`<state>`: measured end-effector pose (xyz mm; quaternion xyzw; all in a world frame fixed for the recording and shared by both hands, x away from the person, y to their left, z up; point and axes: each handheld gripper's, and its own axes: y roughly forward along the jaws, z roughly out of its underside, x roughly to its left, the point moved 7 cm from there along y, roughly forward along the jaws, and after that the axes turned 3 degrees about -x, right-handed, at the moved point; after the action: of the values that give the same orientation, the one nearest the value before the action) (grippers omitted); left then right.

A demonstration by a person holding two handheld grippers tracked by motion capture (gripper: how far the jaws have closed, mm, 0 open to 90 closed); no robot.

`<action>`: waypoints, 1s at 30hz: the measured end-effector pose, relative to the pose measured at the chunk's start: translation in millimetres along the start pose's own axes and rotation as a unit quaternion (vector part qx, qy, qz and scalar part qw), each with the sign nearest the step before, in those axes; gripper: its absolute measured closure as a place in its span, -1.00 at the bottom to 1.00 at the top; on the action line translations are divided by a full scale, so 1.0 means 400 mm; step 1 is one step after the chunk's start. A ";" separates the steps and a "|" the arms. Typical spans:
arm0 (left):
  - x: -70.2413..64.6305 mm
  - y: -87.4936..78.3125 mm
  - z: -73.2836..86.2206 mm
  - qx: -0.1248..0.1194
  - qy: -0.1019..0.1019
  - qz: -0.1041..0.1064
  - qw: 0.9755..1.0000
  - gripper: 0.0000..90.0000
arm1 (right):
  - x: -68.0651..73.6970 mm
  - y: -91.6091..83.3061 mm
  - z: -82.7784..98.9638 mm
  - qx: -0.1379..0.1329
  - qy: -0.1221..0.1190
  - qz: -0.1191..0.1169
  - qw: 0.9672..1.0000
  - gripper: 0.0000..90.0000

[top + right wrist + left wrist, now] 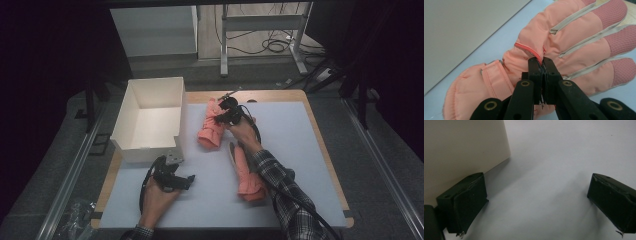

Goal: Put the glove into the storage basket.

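Two pink ski gloves lie on the white mat. One glove (209, 129) lies beside the white box, its fingers pointing away from me. My right gripper (225, 116) is down on its back. In the right gripper view the jaws (542, 61) are pressed together on a pinched fold of this glove (574, 37) near its red seam. The other glove (247, 175) lies under my right forearm. My left gripper (186, 181) rests low over the mat near the box's front corner. Its jaws (536, 192) stand wide apart with bare mat between them.
An open white box (150, 120) stands at the left of the mat; its wall (461, 147) is close beside the left gripper and also shows in the right gripper view (461, 30). The wooden table edge (325, 150) frames the mat. Metal legs and cables lie beyond.
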<state>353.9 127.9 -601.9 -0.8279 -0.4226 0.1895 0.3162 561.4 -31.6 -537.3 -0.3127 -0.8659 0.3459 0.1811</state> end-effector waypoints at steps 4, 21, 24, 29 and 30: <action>0.000 0.000 0.000 0.000 0.000 0.000 1.000 -0.94 | 0.006 -0.033 -0.006 -0.006 -0.001 -0.007 1.000 0.91; 0.000 0.000 0.000 0.000 0.001 0.000 1.000 -0.94 | 0.056 -0.207 -0.013 -0.028 -0.033 -0.041 0.998 0.91; 0.000 0.000 0.000 -0.001 0.000 0.000 1.000 -0.94 | 0.069 -0.243 -0.003 -0.029 -0.040 -0.052 0.997 0.91; 0.000 0.000 0.000 0.000 0.000 0.000 1.000 -0.94 | 0.086 -0.306 0.026 -0.028 -0.050 -0.066 0.996 0.91; 0.000 0.000 0.000 0.000 0.000 0.000 1.000 -0.94 | 0.088 -0.318 0.033 -0.028 -0.052 -0.068 0.996 0.91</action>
<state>353.8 127.9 -601.9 -0.8280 -0.4226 0.1896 0.3161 475.4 -86.4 -452.4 -0.2404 -0.9027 0.3237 0.1503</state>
